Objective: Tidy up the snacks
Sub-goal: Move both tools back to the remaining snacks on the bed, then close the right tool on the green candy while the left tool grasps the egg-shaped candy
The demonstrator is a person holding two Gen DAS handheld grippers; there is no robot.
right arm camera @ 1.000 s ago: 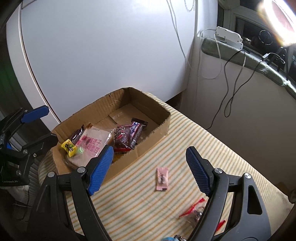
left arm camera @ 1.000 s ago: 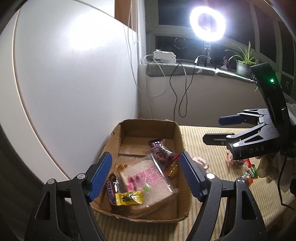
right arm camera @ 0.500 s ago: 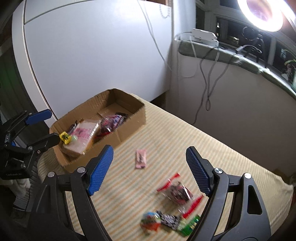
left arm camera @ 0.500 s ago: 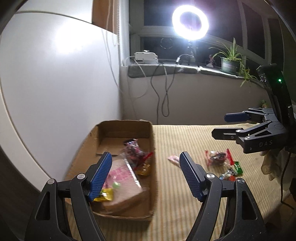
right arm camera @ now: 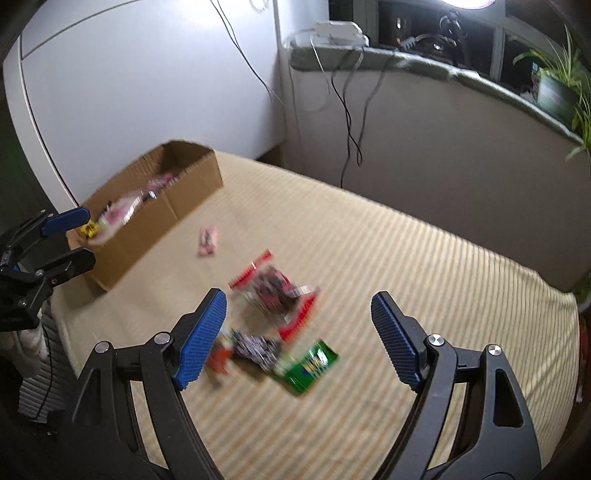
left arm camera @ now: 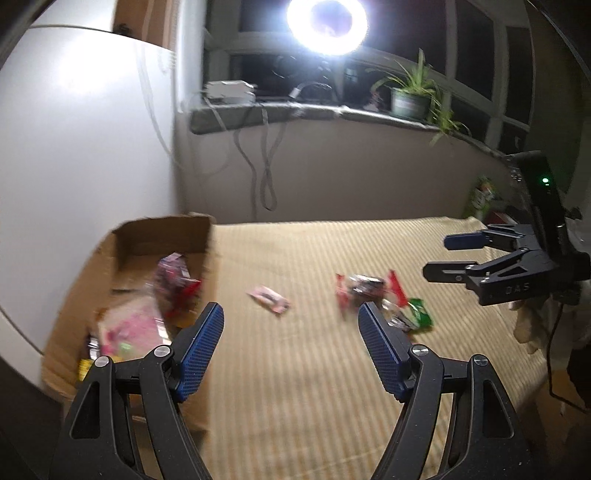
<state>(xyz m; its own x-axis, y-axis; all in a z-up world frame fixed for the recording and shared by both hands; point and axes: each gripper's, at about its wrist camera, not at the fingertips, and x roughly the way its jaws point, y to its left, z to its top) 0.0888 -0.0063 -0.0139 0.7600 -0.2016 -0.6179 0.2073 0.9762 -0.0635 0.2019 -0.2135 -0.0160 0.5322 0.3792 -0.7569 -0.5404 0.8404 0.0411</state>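
Both tongs, left tongs (left arm camera: 290,343) and right tongs (right arm camera: 299,334), gape empty. Loose snacks (right arm camera: 275,325) lie on the striped counter (right arm camera: 424,273), apart from the cardboard box (right arm camera: 159,218); next, probably grasp one.

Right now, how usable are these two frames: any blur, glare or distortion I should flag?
Left wrist view: ring light blows out the top; cardboard box and loose snacks are motion-smeared; fisheye bends the window sill. Right wrist view: evenly lit, but the snacks are blurred beyond reading labels; both grippers' blue pads stay sharp.
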